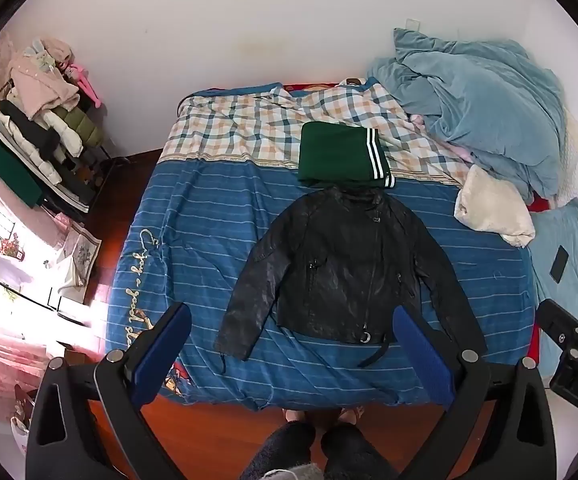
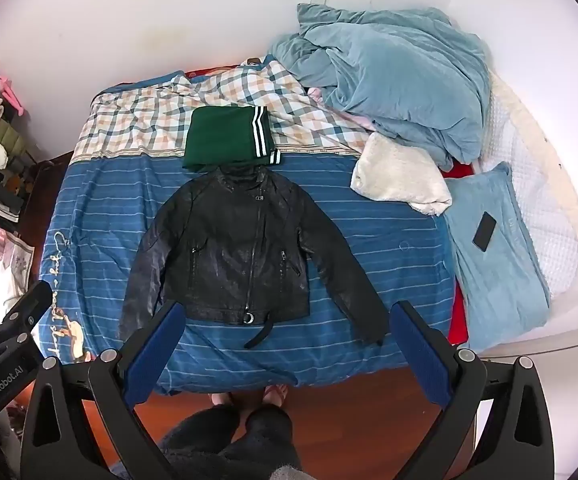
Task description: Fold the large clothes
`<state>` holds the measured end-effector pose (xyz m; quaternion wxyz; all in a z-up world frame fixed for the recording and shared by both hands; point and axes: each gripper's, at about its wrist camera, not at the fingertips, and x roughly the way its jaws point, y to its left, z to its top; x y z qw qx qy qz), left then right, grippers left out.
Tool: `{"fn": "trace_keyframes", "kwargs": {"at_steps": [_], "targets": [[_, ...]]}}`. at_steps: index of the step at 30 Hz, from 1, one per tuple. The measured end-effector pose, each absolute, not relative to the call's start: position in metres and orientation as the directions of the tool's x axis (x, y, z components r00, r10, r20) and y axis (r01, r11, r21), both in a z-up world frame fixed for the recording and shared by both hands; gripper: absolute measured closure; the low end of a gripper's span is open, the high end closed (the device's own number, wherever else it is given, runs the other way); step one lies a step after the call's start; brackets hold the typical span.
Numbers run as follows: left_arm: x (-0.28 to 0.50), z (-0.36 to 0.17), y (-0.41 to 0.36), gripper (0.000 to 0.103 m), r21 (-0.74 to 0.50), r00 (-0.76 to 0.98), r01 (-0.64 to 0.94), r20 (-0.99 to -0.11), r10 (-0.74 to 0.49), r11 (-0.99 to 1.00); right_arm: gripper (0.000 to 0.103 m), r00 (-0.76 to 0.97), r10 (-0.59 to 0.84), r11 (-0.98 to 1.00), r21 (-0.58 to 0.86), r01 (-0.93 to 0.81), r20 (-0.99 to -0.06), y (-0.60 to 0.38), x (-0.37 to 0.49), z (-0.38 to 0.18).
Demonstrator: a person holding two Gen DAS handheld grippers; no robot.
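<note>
Black leather jacket (image 1: 341, 264): spread flat, front up, sleeves splayed, on the blue striped bed (image 1: 193, 216). Folded green garment (image 1: 341, 156): touching its collar. Left tongs (image 1: 293, 356) and right tongs (image 2: 285, 352): released, empty, above the bed's near edge.

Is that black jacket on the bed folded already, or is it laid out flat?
Laid out flat. The black jacket lies front up on the bed, both sleeves spread outward, zipper showing.

Bed (image 2: 369, 240), black jacket (image 2: 233, 248), green garment (image 2: 225, 136)
</note>
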<state>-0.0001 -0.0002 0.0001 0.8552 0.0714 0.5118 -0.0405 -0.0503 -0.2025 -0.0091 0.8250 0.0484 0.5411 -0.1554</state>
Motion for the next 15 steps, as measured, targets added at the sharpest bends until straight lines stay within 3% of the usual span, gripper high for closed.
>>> {"fn": "trace_keyframes", "kwargs": {"at_steps": [15], "targets": [[0.009, 0.014, 0.009, 0.000, 0.064, 0.474, 0.154, -0.881, -0.017, 0.986, 0.000, 0.367, -0.191, 0.948, -0.074, 0.311, -0.910, -0.204, -0.050, -0.007]]}}
